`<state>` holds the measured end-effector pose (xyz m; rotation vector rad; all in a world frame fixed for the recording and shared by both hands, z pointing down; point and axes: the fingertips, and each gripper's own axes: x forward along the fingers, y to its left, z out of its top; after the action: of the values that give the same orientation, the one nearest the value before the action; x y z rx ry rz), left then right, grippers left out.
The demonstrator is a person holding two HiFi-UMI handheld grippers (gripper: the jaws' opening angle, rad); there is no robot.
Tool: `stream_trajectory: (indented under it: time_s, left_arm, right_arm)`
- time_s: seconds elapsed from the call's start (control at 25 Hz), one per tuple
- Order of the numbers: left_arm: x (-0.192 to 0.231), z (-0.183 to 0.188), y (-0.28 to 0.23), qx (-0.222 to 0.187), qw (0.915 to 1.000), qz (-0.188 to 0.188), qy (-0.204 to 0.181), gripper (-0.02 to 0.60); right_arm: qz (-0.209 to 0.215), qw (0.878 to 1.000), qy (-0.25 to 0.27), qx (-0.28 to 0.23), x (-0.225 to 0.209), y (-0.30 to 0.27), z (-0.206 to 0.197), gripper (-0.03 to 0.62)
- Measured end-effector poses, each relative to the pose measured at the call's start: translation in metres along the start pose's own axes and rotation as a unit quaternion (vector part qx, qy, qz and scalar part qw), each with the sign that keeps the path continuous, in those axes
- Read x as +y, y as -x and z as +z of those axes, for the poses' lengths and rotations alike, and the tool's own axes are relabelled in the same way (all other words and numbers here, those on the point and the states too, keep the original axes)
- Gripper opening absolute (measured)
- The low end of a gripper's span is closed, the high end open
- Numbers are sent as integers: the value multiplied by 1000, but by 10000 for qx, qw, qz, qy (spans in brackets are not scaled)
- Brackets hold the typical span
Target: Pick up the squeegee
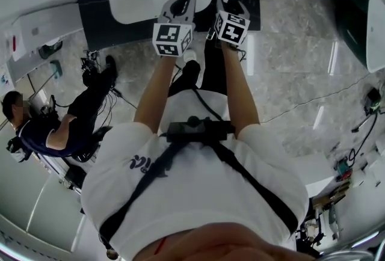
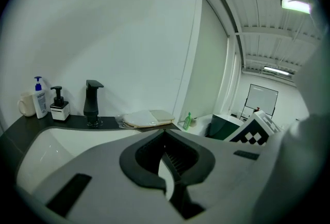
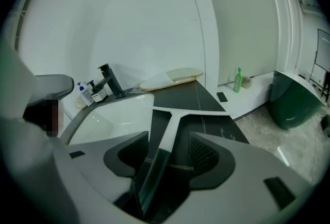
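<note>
Sink (image 3: pixel 111 120) beside squeegee (image 3: pixel 170 130), faucet (image 3: pixel 110 79) behind

We find the squeegee (image 3: pixel 175 120) lying on the dark counter (image 3: pixel 209 101), between our right claw's (image 3: pixel 169 140) jaws, with the faucet (image 3: pixel 109 79) beyond, leftward.

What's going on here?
A person holds a gripper in each hand at a dark counter with a white sink. The right gripper is open, with its jaws on either side of the handle of the squeegee, which lies on the counter and is not yet clamped. The left gripper is shut and empty, near the sink.
</note>
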<state>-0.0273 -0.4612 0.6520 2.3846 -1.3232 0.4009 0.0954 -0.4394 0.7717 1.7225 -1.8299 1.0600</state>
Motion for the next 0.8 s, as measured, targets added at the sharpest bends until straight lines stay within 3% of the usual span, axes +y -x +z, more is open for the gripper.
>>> stream_trajectory:
  time_s: [0.32,0.4,0.56,0.8]
  left_arm:
    - [14,-17,-5,125,9998,103,98,12]
    - [16,-18,-3,138,9997,132,129,12]
    - [20,-19,6,115,9995,186,214,12]
    - [25,-11,29,-54,9992,280,277,12]
  right_arm:
    - [-506,9984,-140,210,-3,-30,-7,223]
    - [-584,9982,-80,133,0,-31,-2,149]
    - [-602,9981,-93,-100,3,-30,11,106]
    - [-506,9985,184,-100,-1,-15,4,101]
